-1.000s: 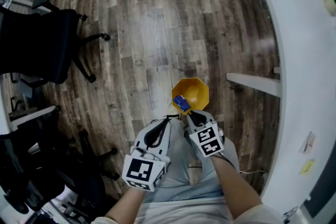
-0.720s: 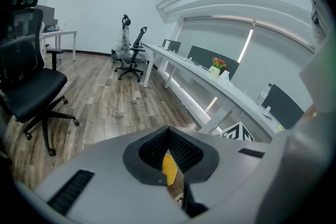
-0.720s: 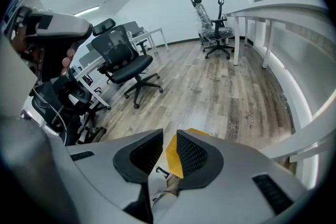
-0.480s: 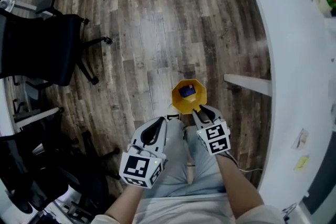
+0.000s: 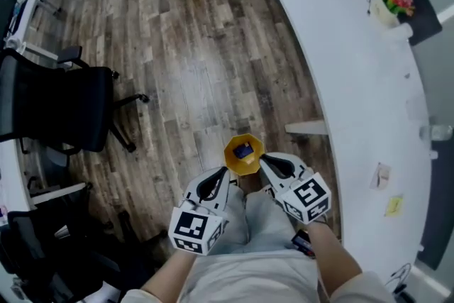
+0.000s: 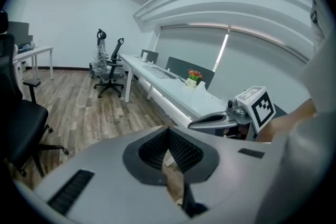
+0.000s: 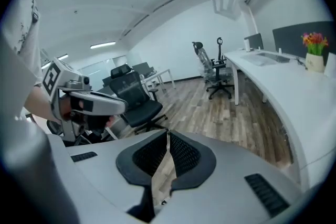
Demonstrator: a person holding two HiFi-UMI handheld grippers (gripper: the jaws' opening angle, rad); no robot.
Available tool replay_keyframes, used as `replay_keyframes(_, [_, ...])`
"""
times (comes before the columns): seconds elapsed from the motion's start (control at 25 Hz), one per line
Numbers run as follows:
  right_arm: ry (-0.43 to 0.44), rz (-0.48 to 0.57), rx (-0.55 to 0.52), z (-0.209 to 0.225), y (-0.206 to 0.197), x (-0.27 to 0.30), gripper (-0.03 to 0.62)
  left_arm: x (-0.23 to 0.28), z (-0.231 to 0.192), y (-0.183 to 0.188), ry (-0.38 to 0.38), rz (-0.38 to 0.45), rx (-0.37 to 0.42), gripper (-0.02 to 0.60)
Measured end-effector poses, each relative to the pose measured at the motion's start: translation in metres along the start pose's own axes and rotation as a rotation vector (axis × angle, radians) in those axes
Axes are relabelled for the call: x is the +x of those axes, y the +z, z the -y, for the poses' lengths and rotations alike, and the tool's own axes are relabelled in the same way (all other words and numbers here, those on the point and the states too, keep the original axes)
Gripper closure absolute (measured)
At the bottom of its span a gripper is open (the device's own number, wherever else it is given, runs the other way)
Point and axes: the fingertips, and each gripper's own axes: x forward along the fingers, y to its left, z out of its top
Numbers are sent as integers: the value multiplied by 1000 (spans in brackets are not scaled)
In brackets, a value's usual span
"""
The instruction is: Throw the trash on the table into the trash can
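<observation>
We dropped the blue trash [image 5: 243, 150] into the yellow can [image 5: 245, 168]. Our right gripper [image 5: 264, 161] just closed, empty. Our left gripper [image 5: 224, 172] is closed too.

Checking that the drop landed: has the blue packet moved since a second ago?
Yes. The blue packet was at the near rim of the yellow trash can; now it lies inside, near the middle.

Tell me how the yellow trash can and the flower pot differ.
The trash can is yellow and stands on the floor; the flower pot is white and stands on the table. The trash can holds a blue item; the flower pot holds flowers. Both are open at the top.
</observation>
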Motion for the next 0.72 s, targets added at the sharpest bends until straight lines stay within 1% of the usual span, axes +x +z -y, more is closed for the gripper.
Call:
replay_keyframes(0.12, [2, 56, -34, -12, 29, -36, 551, -9, 19, 17, -39, 10, 37, 581])
replay_keyframes(0.24, [-10, 106, -34, -22, 51, -70, 551, -17, 36, 33, -67, 28, 61, 581])
replay_keyframes(0.32, [-16, 124, -43, -30, 58, -90, 551, -23, 47, 42, -82, 39, 72, 581])
replay_keyframes(0.44, [-27, 149, -84, -42, 67, -119, 551, -34, 61, 54, -99, 57, 87, 581])
replay_keyframes(0.56, [-47, 186, -93, -49, 81, -147, 551, -42, 71, 68, -105, 72, 115, 581])
replay_keyframes(0.72, [-87, 229, -105, -53, 96, -180, 551, -46, 84, 76, -118, 88, 147, 581])
